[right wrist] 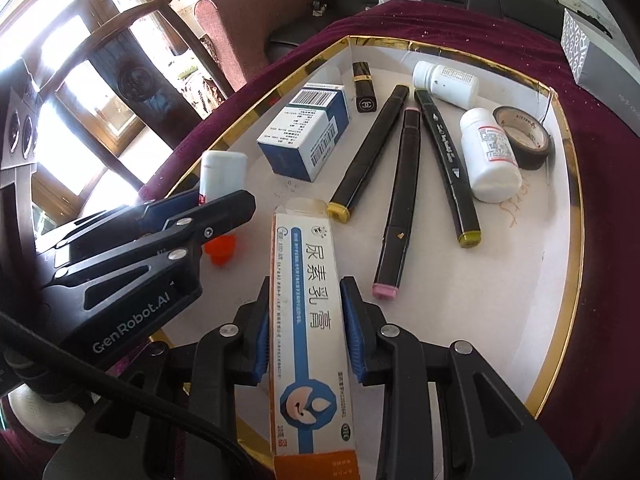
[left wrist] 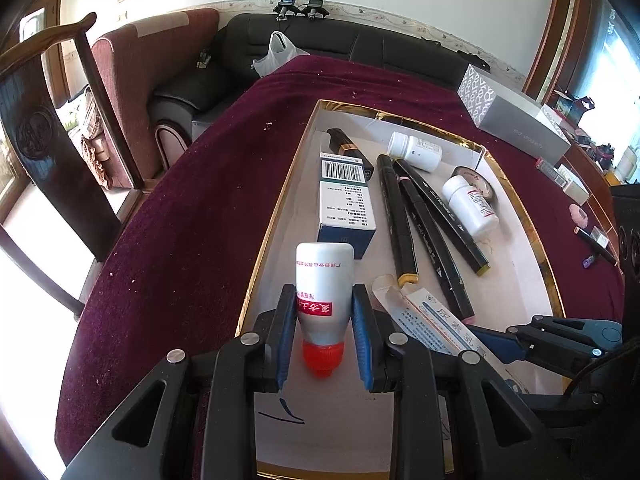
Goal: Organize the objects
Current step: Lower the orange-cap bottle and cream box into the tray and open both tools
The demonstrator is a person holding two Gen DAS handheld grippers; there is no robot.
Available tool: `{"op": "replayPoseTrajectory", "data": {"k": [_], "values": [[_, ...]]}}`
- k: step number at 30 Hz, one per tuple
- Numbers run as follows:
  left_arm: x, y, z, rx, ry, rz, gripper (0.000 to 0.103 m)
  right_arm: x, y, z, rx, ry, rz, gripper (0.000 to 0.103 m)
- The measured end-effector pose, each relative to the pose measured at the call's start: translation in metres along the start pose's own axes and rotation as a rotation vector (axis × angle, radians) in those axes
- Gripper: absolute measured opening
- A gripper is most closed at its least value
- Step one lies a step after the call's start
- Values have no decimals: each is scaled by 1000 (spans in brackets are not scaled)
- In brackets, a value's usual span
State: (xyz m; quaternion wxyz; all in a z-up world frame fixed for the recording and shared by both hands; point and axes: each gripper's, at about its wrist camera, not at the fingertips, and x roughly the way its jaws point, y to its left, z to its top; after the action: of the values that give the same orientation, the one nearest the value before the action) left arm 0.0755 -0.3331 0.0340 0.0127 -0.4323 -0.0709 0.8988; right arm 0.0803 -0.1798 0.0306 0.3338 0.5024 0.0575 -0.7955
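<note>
My left gripper [left wrist: 323, 304] is shut on a white bottle with a red cap [left wrist: 323, 280], cap toward me, over the near left of the gold-rimmed tray [left wrist: 276, 208]. My right gripper [right wrist: 306, 300] is shut on a long white and blue ointment box [right wrist: 306, 320] over the tray's near edge [right wrist: 560, 312]. The left gripper [right wrist: 224, 204] and its bottle [right wrist: 222, 168] show at the left of the right wrist view. The ointment box [left wrist: 436, 324] and the right gripper's fingers [left wrist: 500, 344] show at the lower right of the left wrist view.
In the tray lie a blue and white medicine box [right wrist: 308, 132], a lipstick [right wrist: 365, 86], three black markers [right wrist: 400, 196], two white pill bottles [right wrist: 488, 156] and a tape roll [right wrist: 524, 136]. A grey box [left wrist: 516, 120] stands on the maroon cloth. Chairs and a sofa lie beyond.
</note>
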Motion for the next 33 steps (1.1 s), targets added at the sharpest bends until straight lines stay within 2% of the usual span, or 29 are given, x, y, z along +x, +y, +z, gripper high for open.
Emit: {"op": "replayPoseTrajectory", "data": {"k": [7,12,16,18,19,25,26,27,33], "values": [[-5,0,5,-15,-13,-6,26,6,0,8,-5,-5,-8,29],[-12,1,9,-31,-26,-14,43,9,-3,13,5,-7,6,29],[-21,2,11,-42,-50,-11,46,6,-6,15,17,-8,14,30],[-26,3,12,-48,-62,-8,49,3,-7,14,21,-6,29,40],[-29,4,12,-51,-70,-5,49,0,-7,13,19,-2,38,42],[-37,7,12,-69,-89,-7,50,-12,0,-3,-39,19,14,43],[-38,7,12,-72,-91,-6,50,-15,3,-7,-56,14,-8,42],[-37,7,12,-74,-92,-5,50,-17,5,-9,-72,7,-34,26],[-38,10,8,-91,-81,-8,50,-21,12,-6,-130,-17,-120,23]]}}
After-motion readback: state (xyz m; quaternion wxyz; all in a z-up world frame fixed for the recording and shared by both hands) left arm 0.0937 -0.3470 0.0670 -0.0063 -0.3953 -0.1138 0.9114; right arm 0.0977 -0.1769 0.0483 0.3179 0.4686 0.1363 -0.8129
